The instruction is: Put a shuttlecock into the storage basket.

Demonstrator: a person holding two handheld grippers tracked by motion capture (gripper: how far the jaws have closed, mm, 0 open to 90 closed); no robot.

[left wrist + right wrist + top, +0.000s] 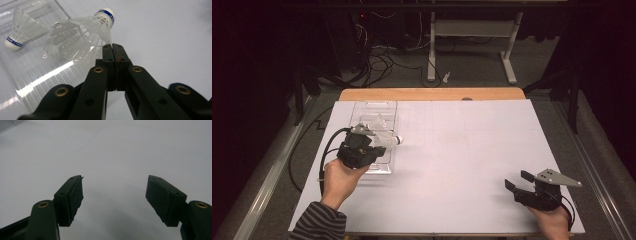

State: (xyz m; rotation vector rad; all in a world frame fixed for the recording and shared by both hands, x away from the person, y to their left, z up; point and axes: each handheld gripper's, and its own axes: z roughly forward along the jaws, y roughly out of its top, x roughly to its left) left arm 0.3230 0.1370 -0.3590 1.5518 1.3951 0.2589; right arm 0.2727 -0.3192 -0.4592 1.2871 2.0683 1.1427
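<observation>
Over the worktop's left side, high view: left gripper (pixel 373 141) holds a white shuttlecock (pixel 388 139) above the right edge of a clear plastic tray (pixel 374 107). Right gripper (pixel 518 181) sits near the front right corner, jaws spread, nothing in them. Left gripper view: jaws clamped on a feather tip of the shuttlecock (pixel 93 27), cork pointing away; second shuttlecock (pixel 21 31) lies in the tray (pixel 37 75). Right gripper view: jaws wide apart over bare white worktop (pixel 120 150).

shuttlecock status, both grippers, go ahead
Left gripper shut on shuttlecock feather edge, held by the clear tray. Second shuttlecock lies in tray. Right gripper open, over bare white table. Nothing in the way.
</observation>
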